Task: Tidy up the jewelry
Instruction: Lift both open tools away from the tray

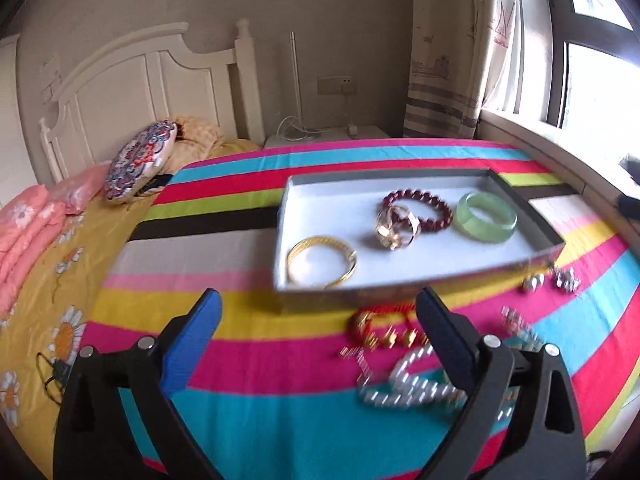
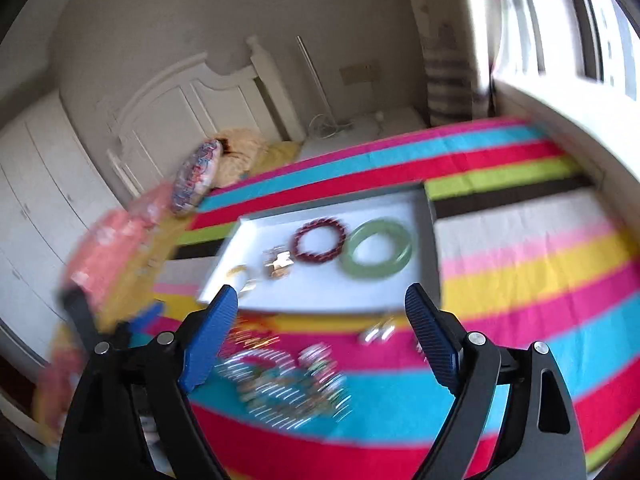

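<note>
Hovering over the striped cloth [image 1: 280,376], left gripper [image 1: 320,334] and right gripper [image 2: 320,330] both have jaws spread wide, nothing between the pads. Loose jewelry [image 1: 404,376] lies blurred just below them. Beyond, the white tray [image 1: 320,196] holds a gold bangle [image 1: 322,262], gold ring piece [image 1: 396,226], red bead bracelet [image 1: 418,210] and green bangle [image 1: 486,218].

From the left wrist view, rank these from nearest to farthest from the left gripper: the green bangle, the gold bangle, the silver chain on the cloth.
1. Silver chain, on the striped cloth right by the left gripper, at its right finger.
2. Gold bangle, in the tray's near left corner.
3. Green bangle, far right in the tray.
</note>
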The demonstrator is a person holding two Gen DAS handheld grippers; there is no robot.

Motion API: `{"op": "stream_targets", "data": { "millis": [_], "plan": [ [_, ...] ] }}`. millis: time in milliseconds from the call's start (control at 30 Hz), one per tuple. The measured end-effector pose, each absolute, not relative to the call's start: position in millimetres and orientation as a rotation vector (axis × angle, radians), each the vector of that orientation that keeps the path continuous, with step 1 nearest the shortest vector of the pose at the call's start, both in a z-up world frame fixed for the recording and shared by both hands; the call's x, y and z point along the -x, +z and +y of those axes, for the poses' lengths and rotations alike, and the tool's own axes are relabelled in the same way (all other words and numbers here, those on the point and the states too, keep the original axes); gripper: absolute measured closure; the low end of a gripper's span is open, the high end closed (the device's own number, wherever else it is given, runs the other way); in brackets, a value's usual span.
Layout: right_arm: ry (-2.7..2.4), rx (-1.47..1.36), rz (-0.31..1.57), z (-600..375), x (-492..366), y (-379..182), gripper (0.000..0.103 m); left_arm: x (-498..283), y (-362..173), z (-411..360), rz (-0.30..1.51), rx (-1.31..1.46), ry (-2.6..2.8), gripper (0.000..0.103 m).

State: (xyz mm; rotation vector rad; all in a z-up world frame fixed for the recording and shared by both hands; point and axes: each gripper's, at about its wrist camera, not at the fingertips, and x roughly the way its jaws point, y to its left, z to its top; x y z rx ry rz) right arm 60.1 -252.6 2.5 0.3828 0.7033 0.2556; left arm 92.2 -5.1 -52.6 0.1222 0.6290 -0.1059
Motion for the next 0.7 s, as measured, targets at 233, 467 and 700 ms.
{"op": "stream_targets", "data": {
  "millis": [233,467,700],
  "plan": [
    [0.494,-0.522,0.761,-221,19,87,0.017,-58,-56,14,0.607,-0.143,-0.096,0.004],
    [0.449,-0.462,0.634,-230,42,129,0.016,-55,-71,19,0.644,-0.179,-0.067,0.004],
    [0.369,-0.542,0.766,-256,3,87,0.016,-66,-72,4,0.656,-0.244,-0.083,0.004]
  ]
}}
